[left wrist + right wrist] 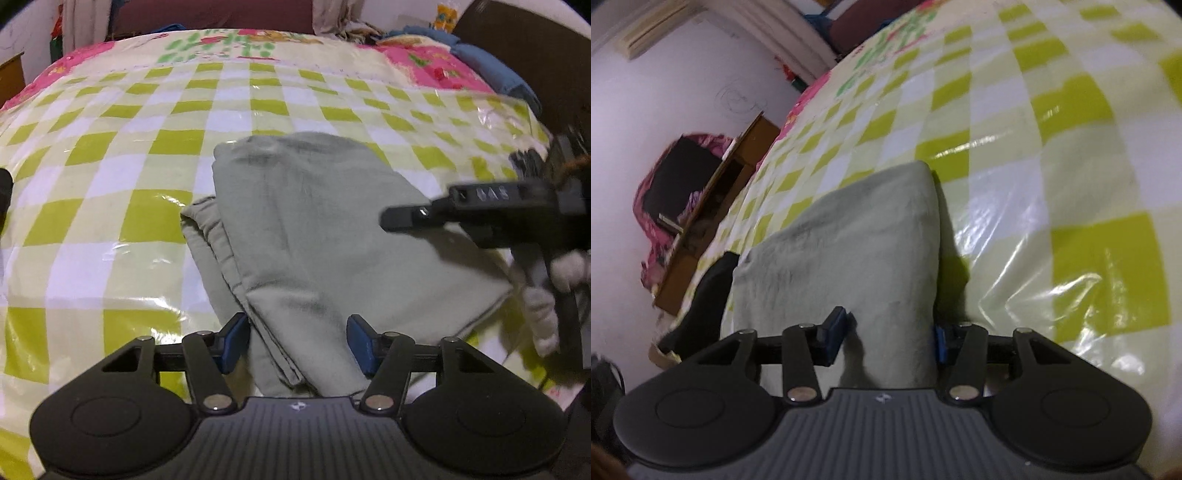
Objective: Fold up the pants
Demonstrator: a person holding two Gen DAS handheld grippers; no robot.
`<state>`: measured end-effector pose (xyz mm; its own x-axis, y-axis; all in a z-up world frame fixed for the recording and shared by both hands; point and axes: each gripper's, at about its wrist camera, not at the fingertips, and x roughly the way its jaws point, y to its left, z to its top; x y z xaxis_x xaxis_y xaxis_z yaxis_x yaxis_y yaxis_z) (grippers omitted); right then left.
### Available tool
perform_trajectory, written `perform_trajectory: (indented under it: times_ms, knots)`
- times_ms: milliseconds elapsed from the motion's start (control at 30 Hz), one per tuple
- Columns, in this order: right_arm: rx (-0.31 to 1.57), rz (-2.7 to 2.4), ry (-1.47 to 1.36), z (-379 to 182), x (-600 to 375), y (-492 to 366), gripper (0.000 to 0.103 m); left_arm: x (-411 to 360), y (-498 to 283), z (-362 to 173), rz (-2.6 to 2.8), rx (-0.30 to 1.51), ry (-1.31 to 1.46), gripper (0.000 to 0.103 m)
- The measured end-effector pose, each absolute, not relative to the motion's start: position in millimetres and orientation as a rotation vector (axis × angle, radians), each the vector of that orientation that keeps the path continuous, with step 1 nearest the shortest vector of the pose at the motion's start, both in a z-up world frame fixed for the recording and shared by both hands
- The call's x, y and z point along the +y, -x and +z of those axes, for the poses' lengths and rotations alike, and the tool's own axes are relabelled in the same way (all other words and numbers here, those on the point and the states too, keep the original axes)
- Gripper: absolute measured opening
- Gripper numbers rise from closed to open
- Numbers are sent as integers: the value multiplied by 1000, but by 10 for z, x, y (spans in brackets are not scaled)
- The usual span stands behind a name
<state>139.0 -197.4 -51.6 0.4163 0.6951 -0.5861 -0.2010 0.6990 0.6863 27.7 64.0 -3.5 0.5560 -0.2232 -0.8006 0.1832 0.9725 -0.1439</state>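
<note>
The grey-green pants lie folded into a thick stack on the checked bed cover. My left gripper is open, its blue pads either side of the near edge of the stack. My right gripper shows at the right of the left wrist view, blurred, over the right side of the pants. In the right wrist view my right gripper is open, with the pants between its pads; the right pad is partly hidden by the cloth.
The bed is covered with shiny green and white checked plastic. Blue cloth lies at the far right corner. A wooden shelf stands against the white wall beside the bed. A dark headboard is at the right.
</note>
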Motion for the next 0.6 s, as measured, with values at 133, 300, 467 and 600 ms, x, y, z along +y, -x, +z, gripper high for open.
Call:
perform_trajectory:
  times_ms: [133, 300, 467, 600]
  knots:
    - [982, 617, -551, -481, -1954, -1304, 21, 662, -231, 19, -214, 945, 38, 72]
    - [968, 624, -598, -550, -2038, -1235, 20, 790, -263, 72, -162, 911, 97, 78]
    - [946, 631, -546, -513, -1952, -1207, 28, 788, -312, -30, -125, 926, 136, 91]
    - [931, 639, -549, -522, -1941, -1169, 33, 623, -338, -66, -134, 896, 58, 90]
